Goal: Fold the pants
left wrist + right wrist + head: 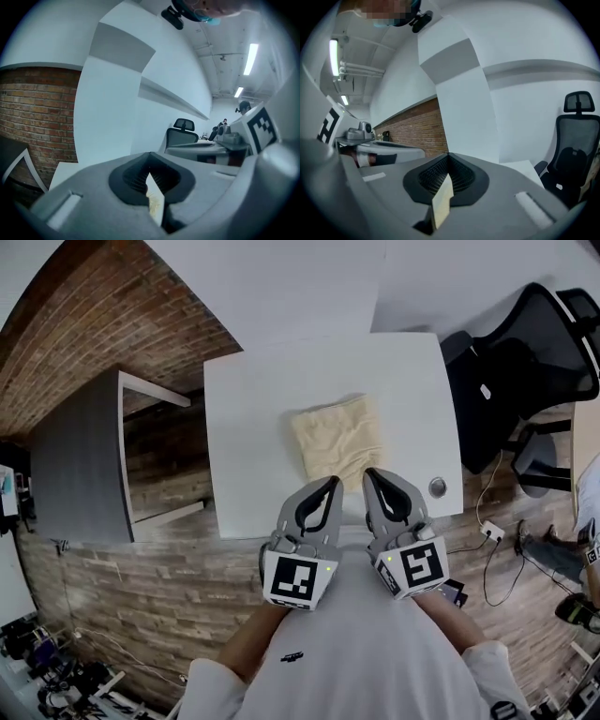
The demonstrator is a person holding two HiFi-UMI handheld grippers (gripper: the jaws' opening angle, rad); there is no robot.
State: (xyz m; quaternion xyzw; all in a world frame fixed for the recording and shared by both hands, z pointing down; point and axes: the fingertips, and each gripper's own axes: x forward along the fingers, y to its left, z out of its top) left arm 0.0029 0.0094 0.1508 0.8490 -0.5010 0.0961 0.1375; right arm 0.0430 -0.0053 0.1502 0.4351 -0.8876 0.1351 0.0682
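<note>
The cream pants [339, 439] lie folded into a small rectangle on the white table [253, 427], right of its middle toward the near edge. Both grippers are held up close to the head camera, side by side over the table's near edge, short of the pants and touching nothing. My left gripper [332, 484] is shut with nothing in it, and so is my right gripper [369, 474]. In the left gripper view the jaws [150, 161] meet at the tip, and a cream sliver of pants [153, 206] shows through the gap below. The right gripper view shows its jaws [449, 159] closed the same way.
A round silver fitting [438, 487] sits in the table near its right front corner. A black office chair [525, 362] stands right of the table, a grey cabinet [80, 460] left of it. Cables and a power strip [491, 531] lie on the floor at right, near a person's leg [553, 554].
</note>
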